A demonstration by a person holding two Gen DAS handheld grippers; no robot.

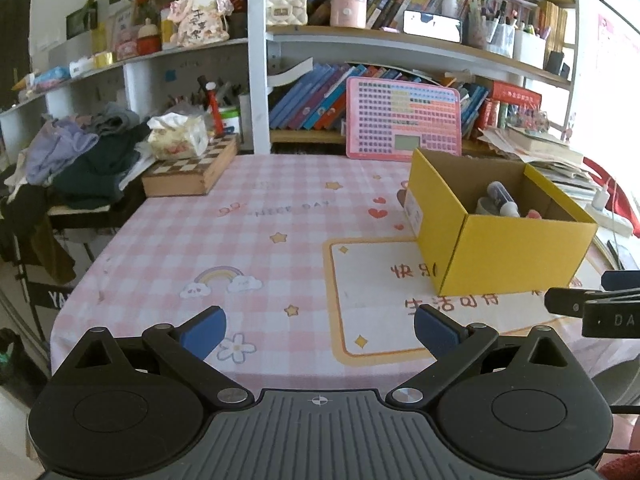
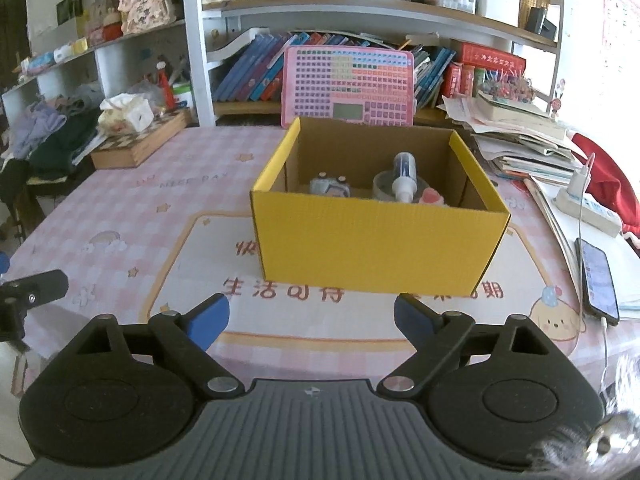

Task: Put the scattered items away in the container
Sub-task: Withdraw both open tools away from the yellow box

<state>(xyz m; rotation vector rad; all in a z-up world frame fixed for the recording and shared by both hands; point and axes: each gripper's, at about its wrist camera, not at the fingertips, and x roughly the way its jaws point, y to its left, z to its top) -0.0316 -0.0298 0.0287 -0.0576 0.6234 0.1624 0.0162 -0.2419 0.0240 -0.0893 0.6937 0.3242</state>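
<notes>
Both grippers, left [image 1: 320, 330] and right [image 2: 312, 318], gape empty. Ahead of your right: yellow corrugated cardboard box [image 2: 376, 248], light, crushable; grip a wall rim.

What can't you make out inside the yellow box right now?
- Box floor: the yellow box's near wall hides it in the right wrist view, a side wall in the left.
- Small grey item: too small to identify.
- Pink item: mostly behind the wall.

Yellow box [image 2: 376, 248] on pink-and-white checked tablecloth [image 2: 132, 208]; blue-padded black fingers [image 2: 208, 320].
</notes>
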